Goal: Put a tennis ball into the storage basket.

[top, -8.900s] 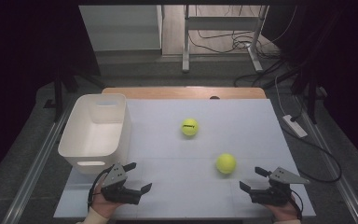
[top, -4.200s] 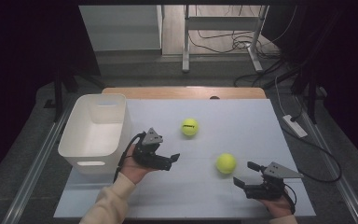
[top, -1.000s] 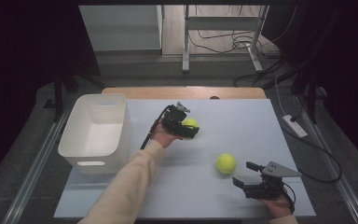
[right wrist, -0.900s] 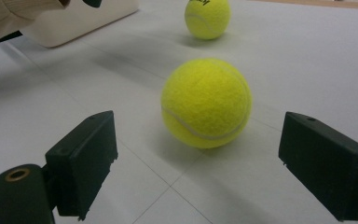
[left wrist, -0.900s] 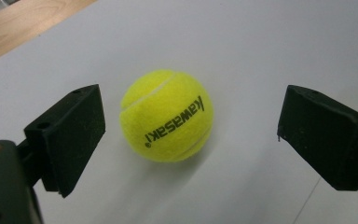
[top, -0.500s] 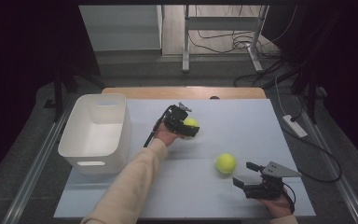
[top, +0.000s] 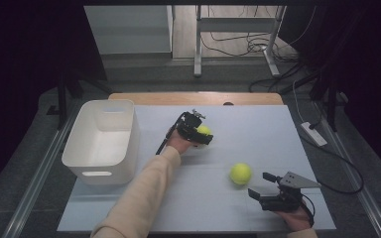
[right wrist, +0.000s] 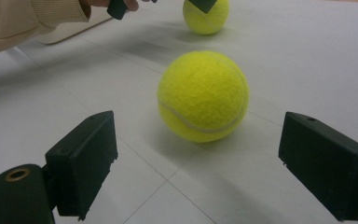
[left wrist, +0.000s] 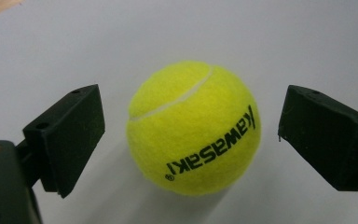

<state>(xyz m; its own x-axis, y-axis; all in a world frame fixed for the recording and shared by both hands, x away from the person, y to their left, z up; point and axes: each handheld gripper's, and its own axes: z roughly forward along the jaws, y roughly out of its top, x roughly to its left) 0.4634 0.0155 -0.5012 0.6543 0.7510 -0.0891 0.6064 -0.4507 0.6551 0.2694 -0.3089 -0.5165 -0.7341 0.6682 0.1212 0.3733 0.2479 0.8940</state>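
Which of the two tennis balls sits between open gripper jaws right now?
The far ball, printed "Kawasaki", sits between the left gripper's open jaws. The near ball lies ahead of the right gripper, outside its jaws.

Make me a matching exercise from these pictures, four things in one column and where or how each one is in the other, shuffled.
Things:
1. white plastic bin
2. yellow tennis ball printed Kawasaki
3. plain yellow tennis ball
4. right gripper

Places or states:
A. on the table in front of the open right jaws, not between them
B. near the table's front right edge, jaws open
C. between the open jaws of the left gripper, untouched
D. at the table's left side, empty

Pairs: 1-D, 2-C, 3-A, 4-B
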